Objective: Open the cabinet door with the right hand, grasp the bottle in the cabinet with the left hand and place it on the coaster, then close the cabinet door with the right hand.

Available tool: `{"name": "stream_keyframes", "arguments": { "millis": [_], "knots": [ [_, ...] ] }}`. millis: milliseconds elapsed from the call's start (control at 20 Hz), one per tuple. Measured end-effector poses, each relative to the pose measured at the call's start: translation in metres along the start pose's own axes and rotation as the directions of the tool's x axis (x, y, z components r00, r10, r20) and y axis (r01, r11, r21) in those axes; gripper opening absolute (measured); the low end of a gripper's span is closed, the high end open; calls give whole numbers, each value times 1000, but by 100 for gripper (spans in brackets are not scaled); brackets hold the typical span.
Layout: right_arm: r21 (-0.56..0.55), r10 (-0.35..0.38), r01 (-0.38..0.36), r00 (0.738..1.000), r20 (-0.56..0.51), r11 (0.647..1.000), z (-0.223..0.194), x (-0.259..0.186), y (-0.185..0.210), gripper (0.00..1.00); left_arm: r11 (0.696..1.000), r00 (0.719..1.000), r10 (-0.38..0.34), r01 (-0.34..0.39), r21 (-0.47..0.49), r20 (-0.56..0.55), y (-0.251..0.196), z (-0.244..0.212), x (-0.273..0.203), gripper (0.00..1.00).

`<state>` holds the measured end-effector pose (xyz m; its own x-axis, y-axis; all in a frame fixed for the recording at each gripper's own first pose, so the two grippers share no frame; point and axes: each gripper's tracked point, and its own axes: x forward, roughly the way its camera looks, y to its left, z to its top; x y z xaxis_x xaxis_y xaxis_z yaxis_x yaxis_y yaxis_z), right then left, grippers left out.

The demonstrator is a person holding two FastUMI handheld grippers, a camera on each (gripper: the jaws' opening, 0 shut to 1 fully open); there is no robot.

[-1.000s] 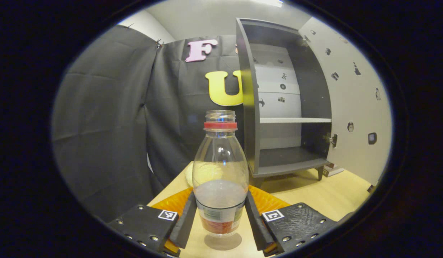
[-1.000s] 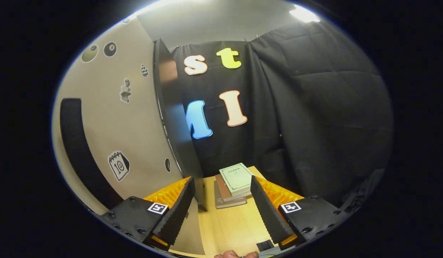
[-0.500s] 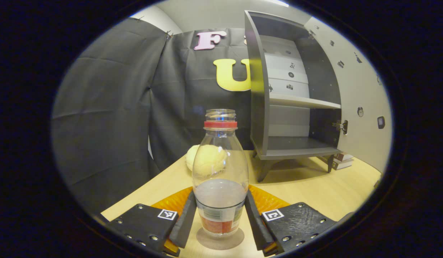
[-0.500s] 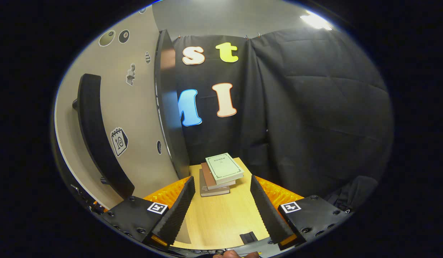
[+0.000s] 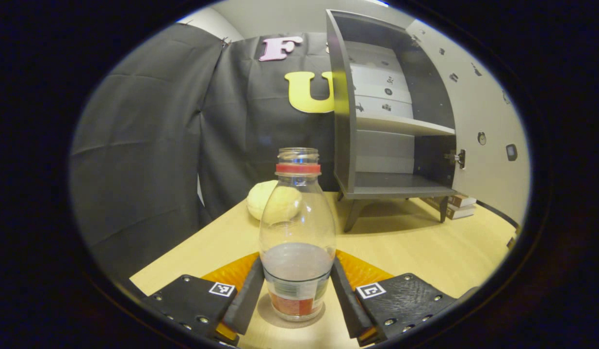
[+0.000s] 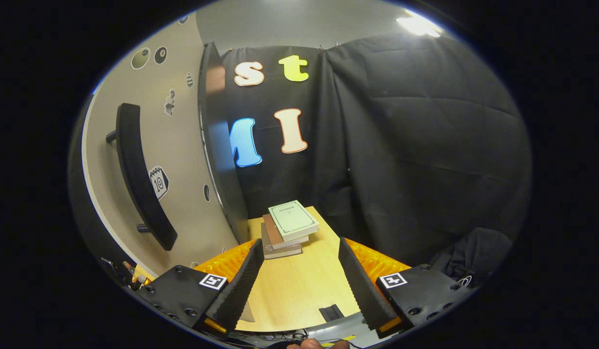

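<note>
The left tool [image 5: 296, 295] grips the clear plastic bottle [image 5: 297, 232], which stands on the round coaster [image 5: 290, 321] near the surface's front edge. Placing looks finished. Next: release, then the wide-open right tool [image 6: 296, 278] closes the beige cabinet door [image 6: 139, 160].

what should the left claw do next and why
Probably open and back away. The bottle stands upright on the coaster with the left claw closed on its lower body, so placing looks done. The cabinet door is open, with the right claw open beside it.
</note>
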<state>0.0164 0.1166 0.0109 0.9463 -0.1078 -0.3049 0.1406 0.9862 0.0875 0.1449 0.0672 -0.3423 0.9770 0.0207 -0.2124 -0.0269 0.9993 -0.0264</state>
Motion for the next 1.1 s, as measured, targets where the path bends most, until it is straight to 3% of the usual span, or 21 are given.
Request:
{"name": "stream_keyframes", "arguments": {
  "millis": [100, 150, 200, 250, 300, 700, 1050, 1100],
  "knots": [
    [30, 3, -2, 1000, -17, 1000, -6, 1, 1, 98, 1000, 1000, -3, 3, 4, -10, 2, -2, 0, 76],
    [40, 7, -7, 1000, -15, 999, -6, 2, 3, 98, 1000, 1000, 2, -2, 10, -10, 3, 1, 0, 81],
    [42, 11, -11, 1000, -12, 999, -6, 3, 5, 98, 1000, 1000, 8, -8, 11, -1, 4, 5, 0, 78],
    [36, 14, -14, 1000, -11, 999, -7, 3, 6, 98, 1000, 1000, 4, -4, 11, 14, 3, 11, -2, 82],
    [27, 15, -15, 1000, -10, 1000, -7, 3, 7, 98, 1000, 1000, 1, -2, 11, 27, 3, 16, -6, 92],
    [41, 39, -37, 999, -34, 998, -22, 7, 11, 98, 999, 999, -9, 8, 47, 36, -2, 31, -17, 91],
    [56, 43, -39, 997, -69, 998, -40, 13, 9, 98, 998, 999, -20, 22, 59, -44, 1, 32, -15, 88],
    [56, 43, -39, 996, -73, 998, -43, 15, 9, 98, 996, 998, -29, 34, 81, -59, 2, 33, -14, 77]
  ]
}}
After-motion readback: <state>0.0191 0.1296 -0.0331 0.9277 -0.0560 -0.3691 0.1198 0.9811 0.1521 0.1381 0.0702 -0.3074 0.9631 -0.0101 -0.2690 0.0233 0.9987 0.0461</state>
